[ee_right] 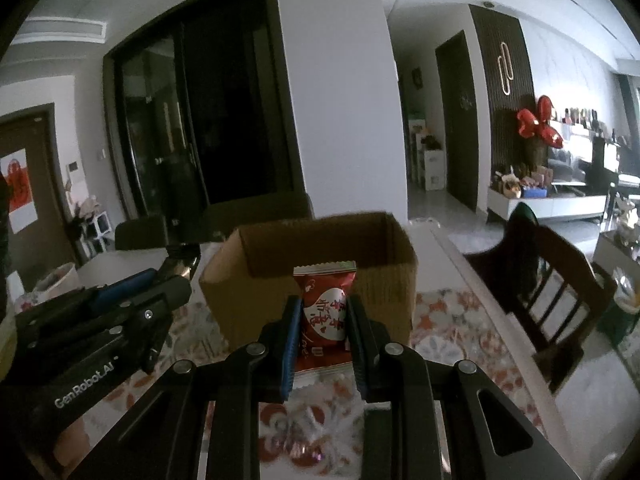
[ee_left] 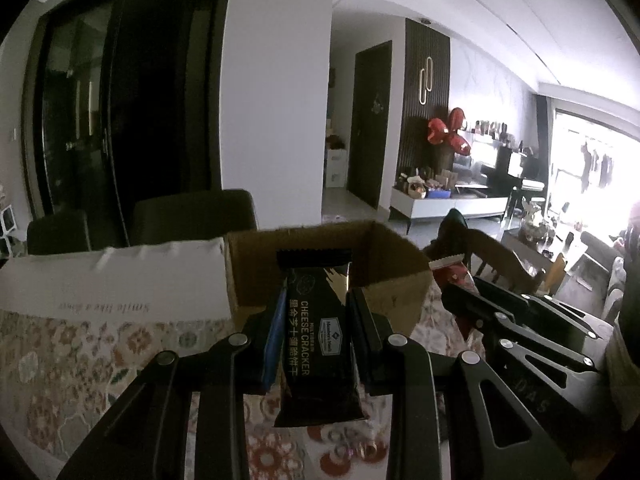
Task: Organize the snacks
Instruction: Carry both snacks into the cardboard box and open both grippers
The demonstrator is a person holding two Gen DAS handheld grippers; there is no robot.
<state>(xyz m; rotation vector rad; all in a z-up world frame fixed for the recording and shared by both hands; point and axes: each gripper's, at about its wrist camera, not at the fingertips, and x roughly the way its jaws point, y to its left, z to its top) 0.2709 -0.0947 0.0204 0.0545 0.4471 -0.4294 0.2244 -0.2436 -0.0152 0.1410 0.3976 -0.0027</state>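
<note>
My left gripper (ee_left: 316,300) is shut on a black cheese cracker packet (ee_left: 318,344), held upright above the flowered tablecloth. Just behind it stands an open brown cardboard box (ee_left: 400,304). My right gripper (ee_right: 323,304) is shut on a red snack packet with a white heart (ee_right: 326,312), also in front of the same cardboard box (ee_right: 384,300). In the left wrist view the right gripper (ee_left: 456,280) shows at the right with the red packet (ee_left: 450,270). The left gripper's body (ee_right: 104,316) shows at the left of the right wrist view.
A white box with script lettering (ee_left: 112,284) stands left of the cardboard box. Red wrapped sweets (ee_right: 304,440) lie on the tablecloth (ee_right: 460,332) below my right gripper. A dark wooden chair (ee_right: 548,280) stands at the table's right side, and dark chair backs (ee_left: 192,216) behind it.
</note>
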